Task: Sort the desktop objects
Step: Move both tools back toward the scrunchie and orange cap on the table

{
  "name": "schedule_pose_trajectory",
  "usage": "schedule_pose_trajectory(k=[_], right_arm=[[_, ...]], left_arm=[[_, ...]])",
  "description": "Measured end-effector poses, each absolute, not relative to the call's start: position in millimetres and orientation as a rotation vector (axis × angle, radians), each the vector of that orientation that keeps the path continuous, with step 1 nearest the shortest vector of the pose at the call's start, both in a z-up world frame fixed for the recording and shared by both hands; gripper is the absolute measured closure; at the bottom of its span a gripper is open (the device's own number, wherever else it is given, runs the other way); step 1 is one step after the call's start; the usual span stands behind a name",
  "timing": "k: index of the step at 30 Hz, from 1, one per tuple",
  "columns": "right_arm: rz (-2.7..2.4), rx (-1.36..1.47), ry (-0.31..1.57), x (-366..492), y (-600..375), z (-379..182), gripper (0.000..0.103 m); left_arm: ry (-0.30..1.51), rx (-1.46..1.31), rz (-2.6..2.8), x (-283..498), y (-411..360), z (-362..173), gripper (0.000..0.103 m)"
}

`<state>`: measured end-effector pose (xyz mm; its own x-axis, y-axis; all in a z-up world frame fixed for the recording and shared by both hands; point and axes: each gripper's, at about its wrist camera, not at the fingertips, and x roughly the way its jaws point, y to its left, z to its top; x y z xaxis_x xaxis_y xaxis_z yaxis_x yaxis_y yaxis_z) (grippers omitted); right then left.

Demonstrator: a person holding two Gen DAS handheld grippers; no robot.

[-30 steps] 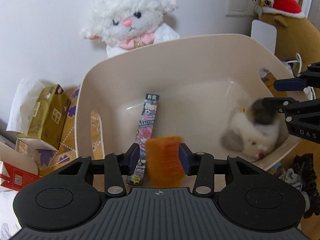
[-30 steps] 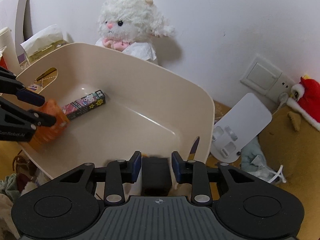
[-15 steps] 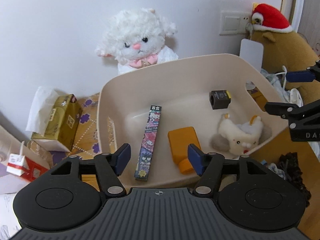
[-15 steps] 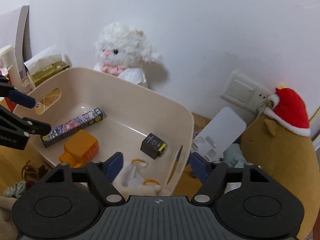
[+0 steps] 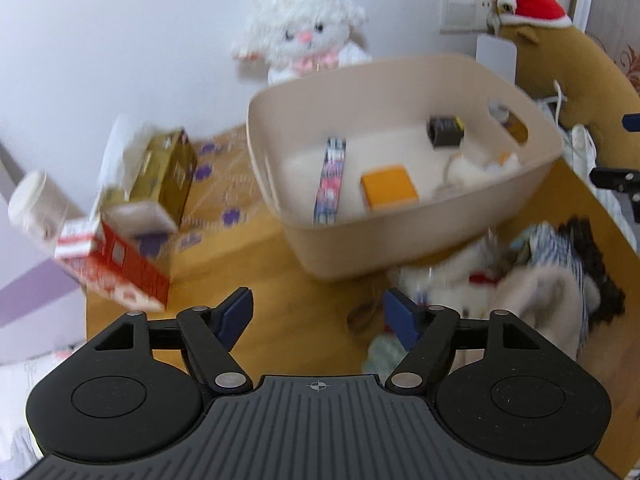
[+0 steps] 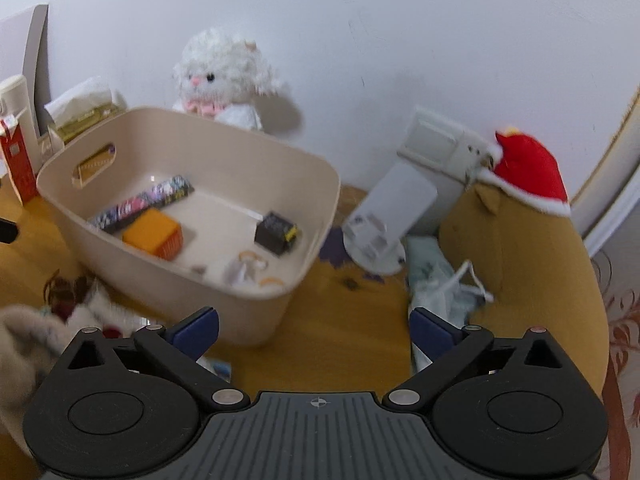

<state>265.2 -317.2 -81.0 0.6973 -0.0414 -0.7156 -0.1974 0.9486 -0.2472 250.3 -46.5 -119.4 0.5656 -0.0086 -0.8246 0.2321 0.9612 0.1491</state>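
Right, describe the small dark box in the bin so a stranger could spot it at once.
Start at the beige bin in front of the white plush lamb. On its floor, towards the end farthest from the long patterned box, lies the small dark box. It is the only black item there, with a yellow edge, unlike the orange box or the pale plush toy beside it.

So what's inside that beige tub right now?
Inside the beige tub lie a long patterned box, an orange box, a small black box and a small white plush. The near wall hides part of the floor.
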Motion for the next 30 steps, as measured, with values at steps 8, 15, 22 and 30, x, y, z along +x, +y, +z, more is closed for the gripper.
schedule_pose_trajectory(k=[8,15,22,30], right_arm=[[0.077,-0.297,0.898,241,-329,-106,0.0],[0.089,-0.274,0.981,232,-330,-130,0.0],[0.107,-0.241,1.047,230,-335,-149,0.0],[0.133,-0.164,1.101,236,-339,-163,0.0]], left_arm=[[1.063,0.276,-0.162,218,-31,-147,0.029],[1.141,0.279,-0.18,204,-25,-168,0.029],[1.221,0.264,-0.225,199,-27,-186,0.029],[1.28,0.245,-0.262,199,-36,-204,0.029]])
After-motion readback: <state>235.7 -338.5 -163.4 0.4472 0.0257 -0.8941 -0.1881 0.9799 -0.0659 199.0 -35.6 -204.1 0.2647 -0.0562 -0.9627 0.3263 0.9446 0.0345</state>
